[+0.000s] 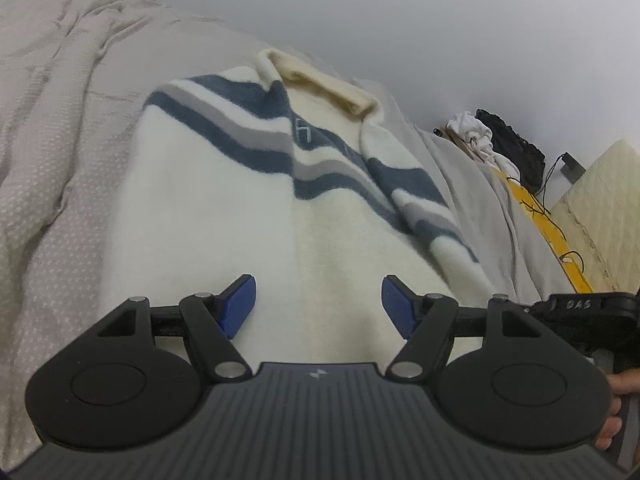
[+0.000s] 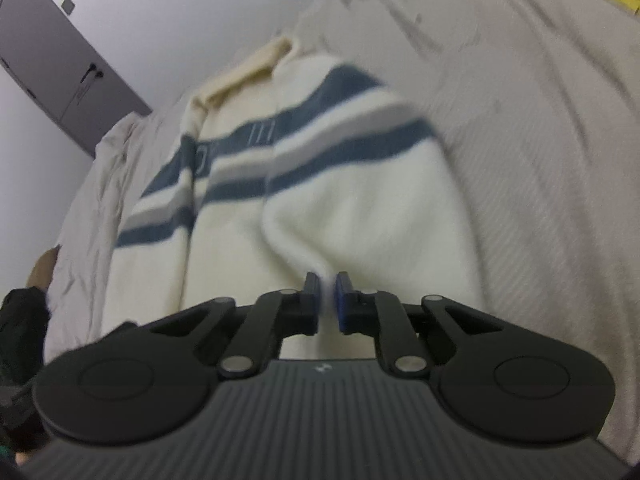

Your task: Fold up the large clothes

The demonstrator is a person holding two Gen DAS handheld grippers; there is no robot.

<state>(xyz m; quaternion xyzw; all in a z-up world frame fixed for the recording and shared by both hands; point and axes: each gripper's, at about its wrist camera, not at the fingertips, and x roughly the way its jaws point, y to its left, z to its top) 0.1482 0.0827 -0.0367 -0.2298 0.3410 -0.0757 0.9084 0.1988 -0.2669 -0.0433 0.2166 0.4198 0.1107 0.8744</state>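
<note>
We see a pale textured bedcover [image 1: 60, 184] spread out, a heap of black and white cloth [image 1: 500, 140] (with a yellow sheet [image 1: 532, 208] just beside it) at its far edge, and a grey door [image 2: 48, 64].

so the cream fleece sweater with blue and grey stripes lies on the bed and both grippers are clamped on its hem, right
Not quite. Only the right gripper is clamped on the cream fleece sweater with blue and grey stripes; the left wrist view shows the left gripper open above it. It does lie on the bed.
</note>
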